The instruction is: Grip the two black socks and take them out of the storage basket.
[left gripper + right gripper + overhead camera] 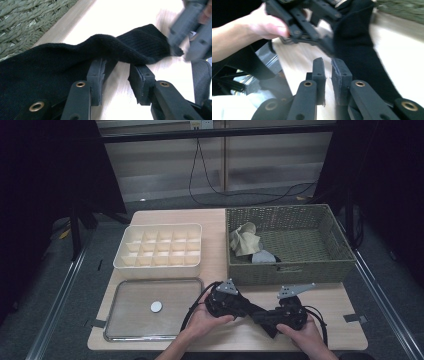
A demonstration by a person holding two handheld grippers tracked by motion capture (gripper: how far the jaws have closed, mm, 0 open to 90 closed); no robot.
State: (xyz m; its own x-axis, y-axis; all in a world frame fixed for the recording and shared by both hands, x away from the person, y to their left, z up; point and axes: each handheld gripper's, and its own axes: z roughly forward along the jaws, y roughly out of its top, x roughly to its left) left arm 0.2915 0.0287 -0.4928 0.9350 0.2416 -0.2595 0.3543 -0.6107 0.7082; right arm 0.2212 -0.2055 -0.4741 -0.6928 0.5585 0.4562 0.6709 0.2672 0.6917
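With the left gripper (116,75) open wide at the black sock's (50,65) edge and the right gripper (328,72) nearly closed on nothing, the sock may slip free.

Black ribbed sock (75,57), olive woven basket (300,227), cream divided tray (160,247), pale wooden table (215,220).

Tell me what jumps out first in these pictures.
A black sock lies stretched across the table's near edge between the left hand-held gripper and the right hand-held gripper. Behind it, a woven basket holds crumpled cloths. To the left sit a white divided box and a metal tray.
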